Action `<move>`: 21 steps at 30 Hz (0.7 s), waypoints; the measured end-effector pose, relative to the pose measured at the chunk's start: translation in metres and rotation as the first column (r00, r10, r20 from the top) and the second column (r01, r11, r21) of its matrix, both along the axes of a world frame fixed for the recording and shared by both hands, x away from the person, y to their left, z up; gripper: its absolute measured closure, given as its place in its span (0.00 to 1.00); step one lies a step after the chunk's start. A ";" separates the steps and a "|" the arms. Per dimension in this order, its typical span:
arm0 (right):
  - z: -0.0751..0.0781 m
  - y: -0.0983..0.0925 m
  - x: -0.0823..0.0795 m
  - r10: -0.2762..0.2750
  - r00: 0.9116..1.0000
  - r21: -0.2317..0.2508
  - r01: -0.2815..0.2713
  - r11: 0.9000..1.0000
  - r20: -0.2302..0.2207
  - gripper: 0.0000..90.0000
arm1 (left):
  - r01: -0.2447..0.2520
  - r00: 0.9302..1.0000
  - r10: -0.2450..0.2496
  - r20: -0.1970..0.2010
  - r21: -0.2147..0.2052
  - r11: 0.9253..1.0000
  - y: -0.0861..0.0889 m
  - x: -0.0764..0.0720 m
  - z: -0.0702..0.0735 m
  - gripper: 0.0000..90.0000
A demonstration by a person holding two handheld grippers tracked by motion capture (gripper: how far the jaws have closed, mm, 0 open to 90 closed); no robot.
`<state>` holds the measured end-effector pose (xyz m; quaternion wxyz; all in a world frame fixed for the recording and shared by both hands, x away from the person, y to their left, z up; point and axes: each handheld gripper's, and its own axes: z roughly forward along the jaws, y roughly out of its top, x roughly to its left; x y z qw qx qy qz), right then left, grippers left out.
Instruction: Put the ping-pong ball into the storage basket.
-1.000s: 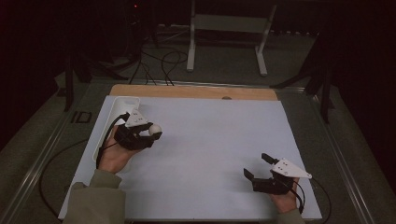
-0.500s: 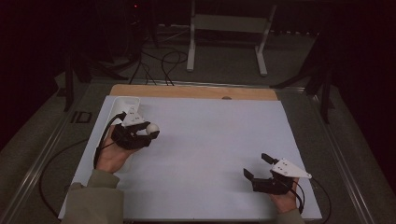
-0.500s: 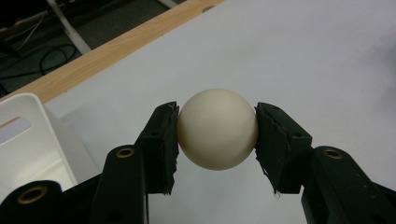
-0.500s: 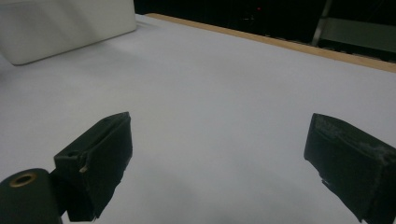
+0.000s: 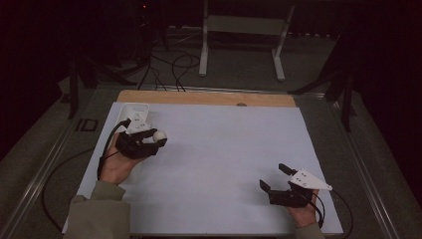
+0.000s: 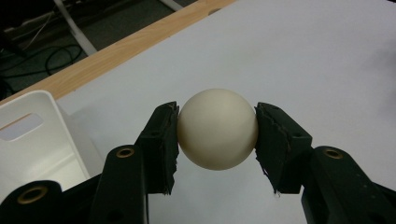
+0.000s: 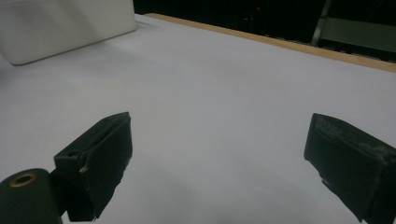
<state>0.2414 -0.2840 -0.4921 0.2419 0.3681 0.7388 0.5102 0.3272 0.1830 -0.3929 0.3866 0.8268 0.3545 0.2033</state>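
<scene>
A cream-white ball [image 6: 217,129] sits squeezed between the two black jaws of my left gripper [image 6: 216,135], which is shut on it above the white sheet. From above, that ball [image 5: 159,136] and the left gripper [image 5: 154,141] hover at the table's left, just in front of a white bin [image 5: 133,112]. My right gripper [image 5: 275,177] rests near the front right of the sheet, jaws wide apart. Its own view confirms the right gripper [image 7: 219,158] is open with nothing between the pads.
A white sheet [image 5: 224,149] covers the table, with a wooden strip [image 5: 209,97] along the far edge. The white bin [image 6: 32,140] stands at the back left corner. Cables and a metal stand [image 5: 239,35] lie on the floor beyond.
The left hand with the ball has shifted very slightly; the right gripper has stayed put.
</scene>
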 end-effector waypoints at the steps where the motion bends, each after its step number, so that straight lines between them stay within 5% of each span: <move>1: 0.000 0.000 0.000 0.000 1.000 0.000 0.000 1.000 -0.001 0.08 | -0.002 1.000 0.002 0.002 0.000 1.000 0.001 0.000 0.000 0.57; 21: 0.000 0.000 0.000 0.000 1.000 -0.002 0.000 1.000 0.000 0.08 | -0.036 0.999 0.036 0.005 -0.004 0.999 0.012 0.001 0.001 0.57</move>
